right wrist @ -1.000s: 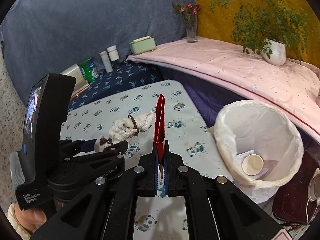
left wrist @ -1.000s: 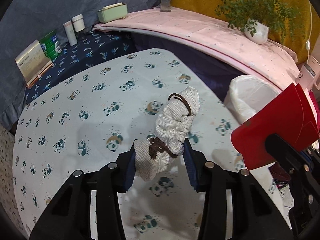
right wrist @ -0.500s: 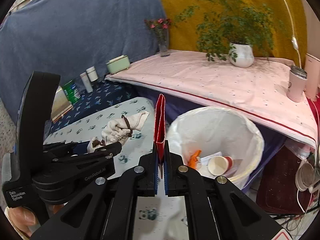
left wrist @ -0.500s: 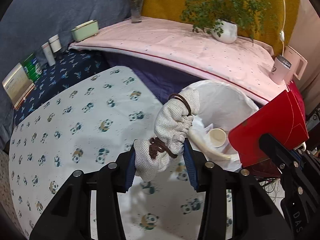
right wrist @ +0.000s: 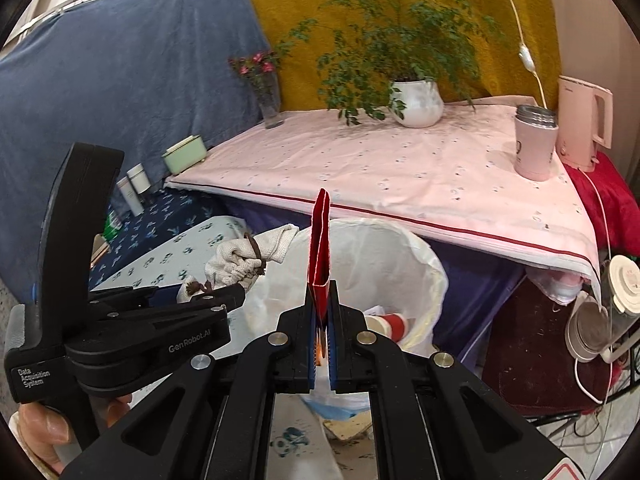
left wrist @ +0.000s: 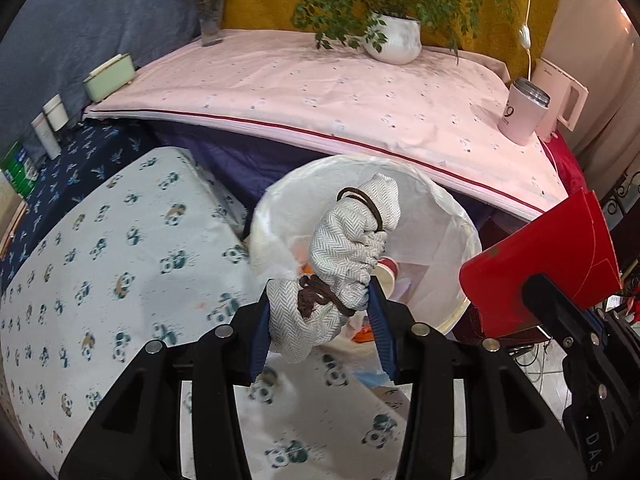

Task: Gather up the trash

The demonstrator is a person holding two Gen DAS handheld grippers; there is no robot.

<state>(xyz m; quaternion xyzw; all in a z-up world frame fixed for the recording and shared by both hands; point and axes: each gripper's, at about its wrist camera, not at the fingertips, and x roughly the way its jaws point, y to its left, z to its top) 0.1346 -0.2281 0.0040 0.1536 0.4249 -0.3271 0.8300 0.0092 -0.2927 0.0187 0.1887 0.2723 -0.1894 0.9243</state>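
Observation:
My left gripper (left wrist: 320, 312) is shut on a white herringbone cloth bundle (left wrist: 348, 248) tied with brown cords. It holds the bundle over the near rim of the white-lined trash bin (left wrist: 444, 220). My right gripper (right wrist: 321, 316) is shut on a flat red carton (right wrist: 320, 248), held upright above the same bin (right wrist: 416, 256). The carton also shows at the right of the left wrist view (left wrist: 552, 264), and the bundle in the right wrist view (right wrist: 248, 258). A paper cup (right wrist: 390, 325) and orange scraps lie inside the bin.
The bin stands between the panda-print table (left wrist: 100, 264) and a pink-clothed shelf (left wrist: 340, 92) with a potted plant (left wrist: 394, 40), a vase (left wrist: 210, 16), a pink mug (left wrist: 522, 112) and a kettle (right wrist: 582, 124). Bottles (left wrist: 52, 120) stand at the left. Cables hang at the right (right wrist: 600, 312).
Both grippers have moved right, from over the panda table to over the trash bin, still holding the cloth bundle and the red carton.

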